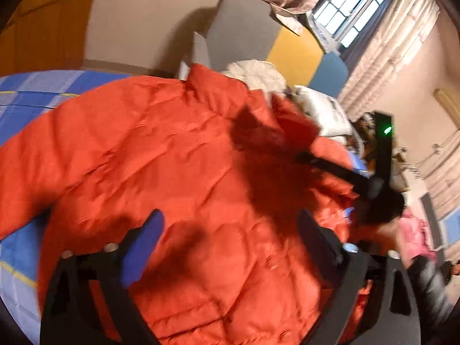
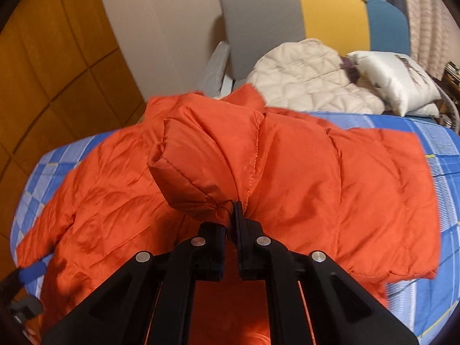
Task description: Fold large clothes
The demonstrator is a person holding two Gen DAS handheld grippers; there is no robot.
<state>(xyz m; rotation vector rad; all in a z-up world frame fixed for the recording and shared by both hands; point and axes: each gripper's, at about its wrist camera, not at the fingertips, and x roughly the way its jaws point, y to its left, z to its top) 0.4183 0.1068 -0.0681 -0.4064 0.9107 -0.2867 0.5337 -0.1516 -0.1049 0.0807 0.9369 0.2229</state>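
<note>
An orange puffer jacket [image 1: 161,149] lies spread on a bed with a blue checked sheet [image 1: 34,86]. In the left wrist view my left gripper [image 1: 230,230] hovers over the jacket's body, its blue-padded fingers [image 1: 143,244] wide apart and nothing pinched between them. In the right wrist view my right gripper [image 2: 237,211] is shut on a bunched part of the orange jacket [image 2: 316,172]. A puffy fold with a seam is lifted over the rest of the garment. The right gripper also shows as a black tool [image 1: 371,184] at the jacket's right side.
A cream quilted jacket [image 2: 302,80] and a white pillow [image 2: 394,80] lie beyond the orange one. Behind them stands a grey, yellow and blue padded back [image 2: 258,20]. A wooden wall [image 2: 57,57] is at left, a curtained window [image 1: 350,3] at right. A pink sleeve [image 1: 414,235] is at right.
</note>
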